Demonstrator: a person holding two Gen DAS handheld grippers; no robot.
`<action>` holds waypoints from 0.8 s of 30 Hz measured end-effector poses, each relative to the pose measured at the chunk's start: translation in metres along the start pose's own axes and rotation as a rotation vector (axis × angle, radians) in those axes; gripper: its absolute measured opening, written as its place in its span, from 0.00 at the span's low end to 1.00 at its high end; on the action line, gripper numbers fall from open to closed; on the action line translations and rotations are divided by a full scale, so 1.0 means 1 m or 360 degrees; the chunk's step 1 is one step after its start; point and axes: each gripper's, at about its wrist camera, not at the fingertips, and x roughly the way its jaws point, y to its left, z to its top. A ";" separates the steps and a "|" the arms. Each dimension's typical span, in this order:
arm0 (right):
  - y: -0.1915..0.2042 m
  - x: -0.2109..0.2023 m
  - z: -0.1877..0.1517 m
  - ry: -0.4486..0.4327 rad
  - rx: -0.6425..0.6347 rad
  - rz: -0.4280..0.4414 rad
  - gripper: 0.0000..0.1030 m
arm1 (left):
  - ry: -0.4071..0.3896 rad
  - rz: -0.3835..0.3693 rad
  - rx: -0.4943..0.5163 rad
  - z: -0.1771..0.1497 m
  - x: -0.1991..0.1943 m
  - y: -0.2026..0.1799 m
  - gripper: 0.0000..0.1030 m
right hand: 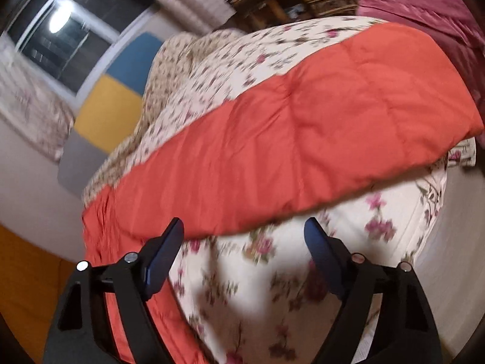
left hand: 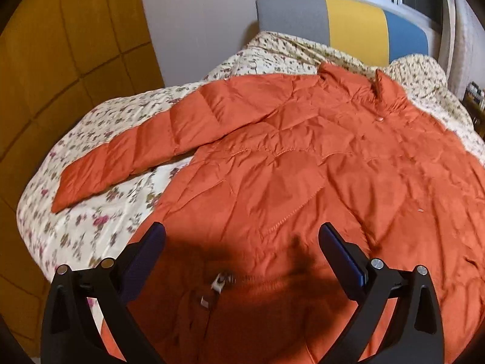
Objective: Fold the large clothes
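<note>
Orange puffer jacket (left hand: 303,157) is lying flat on the floral bedspread (left hand: 91,224), one sleeve (left hand: 127,157) stretching out sideways. Left gripper (left hand: 242,233) is hovering over the hem near the zipper pull (left hand: 218,283), jaws spread, pinching nothing. Right gripper (right hand: 244,227) is hanging beside the other sleeve (right hand: 303,139), jaws apart, empty.

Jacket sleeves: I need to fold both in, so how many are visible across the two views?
2. One sleeve stretches left across the floral bedspread in the left wrist view; the other sleeve lies ahead of the right tool.
</note>
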 end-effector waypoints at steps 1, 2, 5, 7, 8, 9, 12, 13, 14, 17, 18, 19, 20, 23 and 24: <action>-0.003 0.001 0.005 -0.0020 0.0053 0.0022 0.76 | 0.0006 -0.0005 0.0012 0.002 0.007 0.000 0.97; -0.005 0.001 0.003 -0.0038 0.0081 0.0027 0.76 | 0.0020 0.0010 0.0018 0.003 0.015 0.001 0.97; -0.014 0.003 0.013 -0.0083 0.0191 0.0052 0.73 | 0.0063 0.0056 0.0000 0.005 0.031 0.005 0.97; -0.018 0.001 0.013 -0.0105 0.0264 0.0075 0.73 | 0.0092 0.0031 -0.0059 0.007 0.043 0.013 0.97; -0.022 0.001 0.016 -0.0121 0.0307 0.0093 0.73 | 0.0088 0.0023 -0.0087 0.008 0.046 0.016 0.97; -0.026 0.001 0.019 -0.0138 0.0339 0.0106 0.73 | 0.0080 0.0021 -0.0099 0.008 0.048 0.018 0.97; -0.034 -0.001 0.026 -0.0201 0.0436 0.0147 0.69 | 0.0052 0.0024 -0.0089 0.005 0.053 0.017 0.97; -0.038 -0.001 0.028 -0.0223 0.0475 0.0154 0.68 | 0.0040 0.0032 -0.0078 0.003 0.054 0.015 0.97; -0.040 -0.001 0.030 -0.0240 0.0495 0.0154 0.67 | 0.0026 0.0041 -0.0068 0.001 0.055 0.014 0.97; -0.047 -0.002 0.037 -0.0277 0.0542 0.0146 0.64 | 0.0019 0.0046 -0.0064 0.000 0.058 0.013 0.97; -0.050 -0.001 0.039 -0.0285 0.0557 0.0143 0.61 | 0.0020 0.0043 -0.0065 0.000 0.059 0.013 0.97; -0.051 -0.002 0.041 -0.0296 0.0573 0.0129 0.59 | 0.0025 0.0038 -0.0063 0.001 0.060 0.012 0.97; -0.053 -0.002 0.041 -0.0302 0.0583 0.0117 0.53 | 0.0029 0.0035 -0.0064 0.000 0.062 0.012 0.97; -0.058 -0.001 0.044 -0.0322 0.0581 0.0042 0.31 | 0.0030 0.0011 -0.0083 -0.001 0.064 0.015 0.97; -0.058 0.000 0.046 -0.0327 0.0563 0.0014 0.28 | 0.0030 0.0006 -0.0087 -0.001 0.064 0.014 0.97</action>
